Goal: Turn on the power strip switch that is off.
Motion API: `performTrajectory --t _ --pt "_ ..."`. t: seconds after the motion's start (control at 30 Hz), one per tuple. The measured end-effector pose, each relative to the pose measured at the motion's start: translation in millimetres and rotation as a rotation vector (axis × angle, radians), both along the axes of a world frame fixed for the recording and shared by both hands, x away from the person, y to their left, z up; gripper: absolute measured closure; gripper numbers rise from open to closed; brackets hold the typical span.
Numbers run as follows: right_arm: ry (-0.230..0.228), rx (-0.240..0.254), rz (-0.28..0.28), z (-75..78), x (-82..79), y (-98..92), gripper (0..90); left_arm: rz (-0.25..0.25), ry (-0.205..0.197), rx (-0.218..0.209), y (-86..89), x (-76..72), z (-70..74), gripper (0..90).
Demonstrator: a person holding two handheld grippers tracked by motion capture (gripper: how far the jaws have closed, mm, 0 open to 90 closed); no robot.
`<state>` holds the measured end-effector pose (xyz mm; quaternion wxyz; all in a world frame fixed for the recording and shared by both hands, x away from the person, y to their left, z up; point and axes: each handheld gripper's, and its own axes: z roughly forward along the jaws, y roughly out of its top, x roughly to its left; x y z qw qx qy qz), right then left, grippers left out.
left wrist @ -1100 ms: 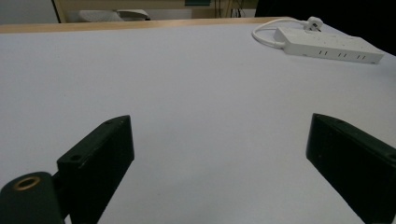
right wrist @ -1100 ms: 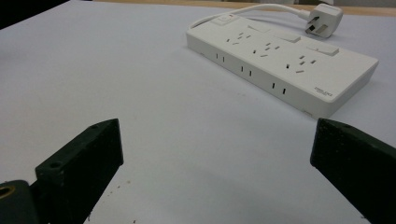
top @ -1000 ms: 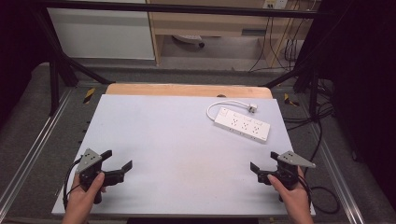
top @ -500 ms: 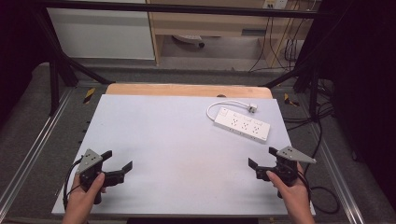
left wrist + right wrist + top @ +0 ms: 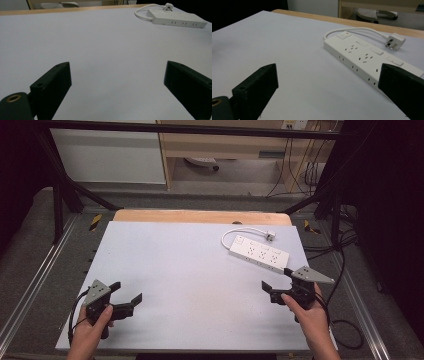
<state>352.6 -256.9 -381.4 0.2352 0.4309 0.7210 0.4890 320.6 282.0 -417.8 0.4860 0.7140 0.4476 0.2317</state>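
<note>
Your right gripper (image 5: 275, 284) sits near the right front corner of the white table (image 5: 185, 265), held in your right hand (image 5: 307, 312), and its jaws are spread wide with nothing between them. In the right gripper view those jaws frame the white power strip (image 5: 372, 60), which lies flat just ahead — near the gripper but not touching it. The strip rests on the right rear part of the table, angled so that its switch end points away from you. Its white cable (image 5: 352, 29) loops from that end and finishes in a plug (image 5: 395, 40) lying loose on the table beside the strip.

Your left gripper (image 5: 127, 294) rests at the left front of the table in your left hand (image 5: 90, 332) — jaws likewise parted wide, holding nothing. In the left gripper view the strip (image 5: 176, 19) shows far off at the upper right, well apart from those jaws.
</note>
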Motion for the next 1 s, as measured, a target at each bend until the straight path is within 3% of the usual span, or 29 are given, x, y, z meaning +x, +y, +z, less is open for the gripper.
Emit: performTrajectory --t 1.0 --pt "-0.001 -0.003 0.005 21.4 28.7 4.5 2.7 0.012 0.011 0.023 -0.9 1.8 -1.1 6.0"
